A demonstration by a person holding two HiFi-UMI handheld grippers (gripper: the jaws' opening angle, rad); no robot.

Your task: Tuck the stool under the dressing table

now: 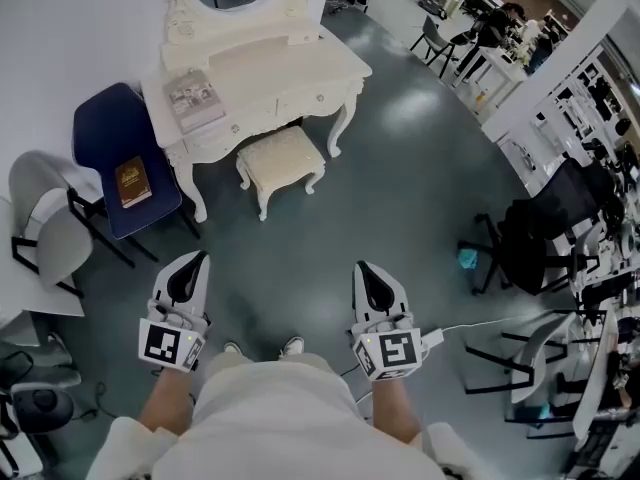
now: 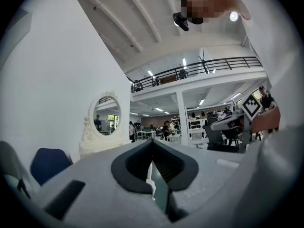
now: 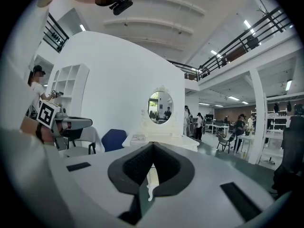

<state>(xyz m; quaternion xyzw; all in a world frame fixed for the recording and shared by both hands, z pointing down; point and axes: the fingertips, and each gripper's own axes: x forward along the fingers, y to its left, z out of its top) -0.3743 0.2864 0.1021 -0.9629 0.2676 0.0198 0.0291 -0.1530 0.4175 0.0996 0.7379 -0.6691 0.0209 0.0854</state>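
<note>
Stool is being shown standing just in front of the dressing table, roughly between its front legs and not yet fully tucked, well apart from both grippers. Left gripper and right gripper are being held clenched, with nothing between the jaws. If the stool is being pushed off-line, a leg is likely being snagged on a curved table leg; if it is being pushed too high on the cushion, it is probably being tipped

bare floor leads to stool; blue chair crowds left of dressing table; stool's right side open.
</note>
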